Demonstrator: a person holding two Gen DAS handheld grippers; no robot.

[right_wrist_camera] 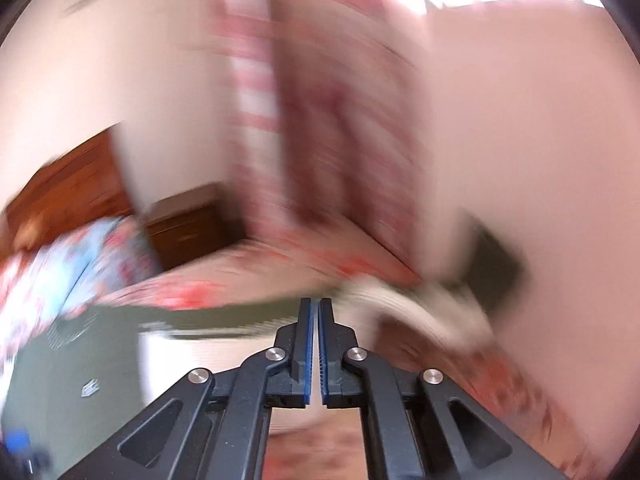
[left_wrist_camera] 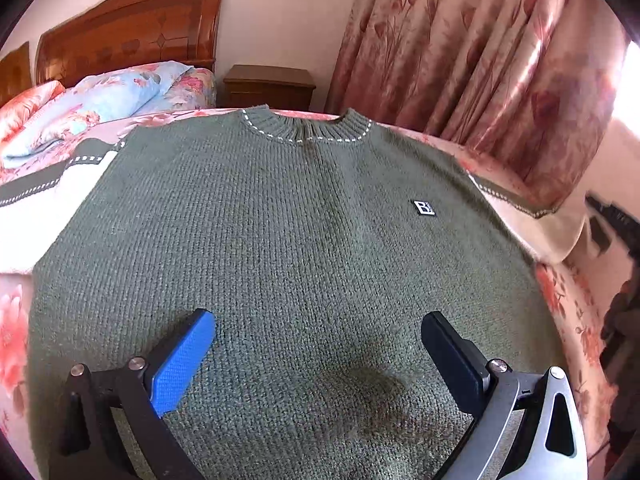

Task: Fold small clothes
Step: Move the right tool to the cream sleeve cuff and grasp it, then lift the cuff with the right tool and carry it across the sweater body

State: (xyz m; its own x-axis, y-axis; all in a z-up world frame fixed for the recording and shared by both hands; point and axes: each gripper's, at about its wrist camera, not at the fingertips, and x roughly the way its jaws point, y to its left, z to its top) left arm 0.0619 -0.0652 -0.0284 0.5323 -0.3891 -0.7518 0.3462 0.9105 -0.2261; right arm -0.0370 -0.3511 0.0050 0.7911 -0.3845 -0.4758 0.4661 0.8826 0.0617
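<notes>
A green knit sweater [left_wrist_camera: 280, 240] lies flat, front up, on the bed, collar far from me, with a small white logo patch [left_wrist_camera: 423, 207] on the chest. Its sleeves, green and white, spread to the left [left_wrist_camera: 48, 184] and right [left_wrist_camera: 516, 200]. My left gripper [left_wrist_camera: 318, 332] is open and empty, hovering over the sweater's lower part. In the blurred right wrist view, my right gripper [right_wrist_camera: 316, 308] is shut with nothing between the pads, near the right sleeve [right_wrist_camera: 420, 304]; the sweater body [right_wrist_camera: 72, 368] is at lower left.
The bed has a pink floral sheet [left_wrist_camera: 568, 304]. A blue floral pillow [left_wrist_camera: 100, 104] and wooden headboard [left_wrist_camera: 128, 28] are at far left. A wooden nightstand [left_wrist_camera: 268, 86] and floral curtains [left_wrist_camera: 480, 60] stand behind the bed.
</notes>
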